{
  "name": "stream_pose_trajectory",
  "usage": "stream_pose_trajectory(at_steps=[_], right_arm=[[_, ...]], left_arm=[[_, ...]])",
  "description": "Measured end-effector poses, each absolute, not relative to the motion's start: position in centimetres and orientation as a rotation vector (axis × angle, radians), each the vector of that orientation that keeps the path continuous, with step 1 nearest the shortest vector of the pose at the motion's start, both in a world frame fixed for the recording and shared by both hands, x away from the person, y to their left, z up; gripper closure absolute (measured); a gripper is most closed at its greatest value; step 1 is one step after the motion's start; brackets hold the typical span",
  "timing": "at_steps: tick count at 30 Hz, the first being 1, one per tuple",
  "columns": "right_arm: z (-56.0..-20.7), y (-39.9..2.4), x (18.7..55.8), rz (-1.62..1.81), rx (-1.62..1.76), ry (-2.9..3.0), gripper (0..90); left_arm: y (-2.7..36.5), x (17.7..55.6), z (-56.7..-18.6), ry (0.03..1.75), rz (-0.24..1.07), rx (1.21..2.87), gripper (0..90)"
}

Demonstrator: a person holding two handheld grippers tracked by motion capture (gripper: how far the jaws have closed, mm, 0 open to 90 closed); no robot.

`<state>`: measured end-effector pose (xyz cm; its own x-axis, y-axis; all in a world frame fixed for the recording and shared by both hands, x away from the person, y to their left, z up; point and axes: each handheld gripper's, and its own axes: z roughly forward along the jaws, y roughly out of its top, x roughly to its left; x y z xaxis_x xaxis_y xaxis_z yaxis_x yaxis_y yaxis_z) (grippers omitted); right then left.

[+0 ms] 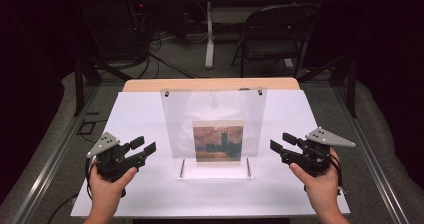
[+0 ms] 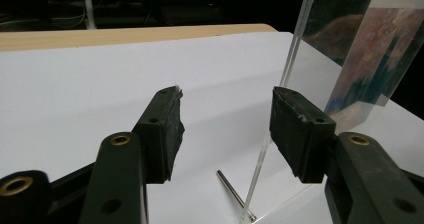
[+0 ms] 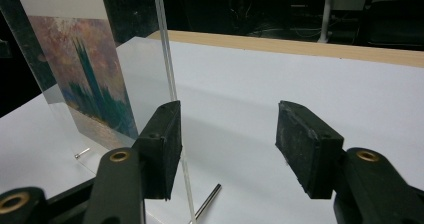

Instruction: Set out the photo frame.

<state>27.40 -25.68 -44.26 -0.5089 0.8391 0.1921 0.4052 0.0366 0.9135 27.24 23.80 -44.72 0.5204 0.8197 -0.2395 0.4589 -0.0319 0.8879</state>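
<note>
High view: two hands come in from the bottom edge, each holding a claw above the white worktop (image 1: 140,109). Left hand (image 1: 107,181) sits low and left; its left claw (image 1: 147,146) points right and slightly away, toward the panel. Right hand (image 1: 320,179) mirrors it on the other side; its right claw (image 1: 277,143) points left toward the panel. Both claws are wide apart at the jaws and hold nothing. Neither touches the panel; each is near one of its side edges.

Clear panel (image 1: 215,109) stands upright at the middle of the worktop, between the claws, on a clear base with a thin metal rod (image 1: 182,167) along each side. A small picture (image 1: 218,143) sits low on the panel: reddish sky, dark towered building, water below.

Left gripper view: left claw (image 2: 225,129) is wide; panel edge (image 2: 295,64) rises between the jaws, farther off, nearer the right jaw. Rod (image 2: 235,194) lies on the worktop at its foot.

Right gripper view: right claw (image 3: 227,144) is wide; panel edge (image 3: 167,64) stands just beyond the left jaw, picture (image 3: 85,74) seen obliquely.
</note>
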Motion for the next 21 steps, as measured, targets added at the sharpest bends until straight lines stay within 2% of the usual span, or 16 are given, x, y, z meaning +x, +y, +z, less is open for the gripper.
stream_pose_trajectory(at_steps=[11,21], right_arm=[[-44.2,-26.3,26.0,1.382,1.216,1.921,38.9],[-47.3,-26.9,24.5,1.354,1.253,1.905,38.8]], left_arm=[[25.1,26.4,-45.0,1.128,0.448,1.659,42.6],[25.3,25.4,-48.4,1.16,0.424,1.638,41.2]])
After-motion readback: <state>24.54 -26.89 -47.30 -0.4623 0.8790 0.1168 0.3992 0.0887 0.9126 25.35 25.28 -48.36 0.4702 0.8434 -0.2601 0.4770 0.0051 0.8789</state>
